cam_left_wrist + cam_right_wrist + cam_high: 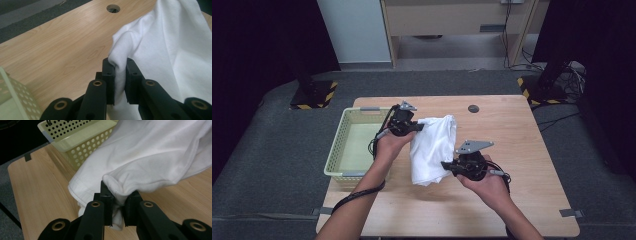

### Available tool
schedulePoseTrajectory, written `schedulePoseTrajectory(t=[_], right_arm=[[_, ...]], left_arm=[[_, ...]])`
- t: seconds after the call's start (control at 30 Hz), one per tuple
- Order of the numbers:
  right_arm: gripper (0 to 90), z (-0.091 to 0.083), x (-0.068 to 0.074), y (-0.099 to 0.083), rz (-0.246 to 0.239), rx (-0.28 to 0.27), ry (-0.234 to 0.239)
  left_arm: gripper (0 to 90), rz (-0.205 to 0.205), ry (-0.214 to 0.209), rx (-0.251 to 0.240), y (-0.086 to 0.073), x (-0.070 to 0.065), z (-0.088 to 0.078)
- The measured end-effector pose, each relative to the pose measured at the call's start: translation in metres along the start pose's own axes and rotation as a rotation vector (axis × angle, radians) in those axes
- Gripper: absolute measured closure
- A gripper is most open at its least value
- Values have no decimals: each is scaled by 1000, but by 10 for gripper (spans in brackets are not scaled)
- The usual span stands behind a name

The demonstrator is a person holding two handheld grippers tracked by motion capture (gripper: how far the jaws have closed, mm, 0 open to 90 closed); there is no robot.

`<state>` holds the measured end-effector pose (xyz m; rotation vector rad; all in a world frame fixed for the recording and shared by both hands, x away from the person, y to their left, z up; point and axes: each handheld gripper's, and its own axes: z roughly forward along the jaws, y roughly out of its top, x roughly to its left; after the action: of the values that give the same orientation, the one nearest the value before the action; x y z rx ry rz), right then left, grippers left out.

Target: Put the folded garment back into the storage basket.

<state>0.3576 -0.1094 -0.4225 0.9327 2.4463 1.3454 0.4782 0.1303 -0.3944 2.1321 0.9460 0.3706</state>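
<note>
Soft white cloth [432, 148]; matt wooden table [512, 145]

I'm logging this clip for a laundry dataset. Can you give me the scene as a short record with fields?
surface: wooden table
item in hand: white cloth, bunched, lifted between both grippers
left gripper: fingers shut on a fold of the white cloth
right gripper: fingers shut on another fold of the white cloth
container: pale yellow perforated basket, at the table's left side

Black left gripper [418, 127] and right gripper [445, 165]: grey triangular top plates, brass-ringed pivot holes, black trailing cables; bare forearms.
</note>
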Motion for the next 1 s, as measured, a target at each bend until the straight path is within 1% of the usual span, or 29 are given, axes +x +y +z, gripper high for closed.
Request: schedulePoseTrajectory(t=[0.13,0.27,0.37,0.6,0.63,0.8,1.0], right_arm=[[811,2,0,6,-5,-4,2],[811,4,0,11,-7,-1,0],[811,5,1,15,-17,-5,6],[811,8,1,22,-22,-3,13],[811,8,1,23,-22,-4,16],[811,11,5,27,-28,-10,28],[811,14,9,29,-38,-11,35]], left_arm=[[814,0,2,-7,3,5,-4],[814,-17,4,-14,4,11,-7],[814,-17,7,-17,4,13,-9],[813,-23,11,-21,5,19,-15],[813,-29,13,-25,5,20,-15],[813,-30,22,-20,2,26,-20],[814,-34,27,-21,0,29,-23]])
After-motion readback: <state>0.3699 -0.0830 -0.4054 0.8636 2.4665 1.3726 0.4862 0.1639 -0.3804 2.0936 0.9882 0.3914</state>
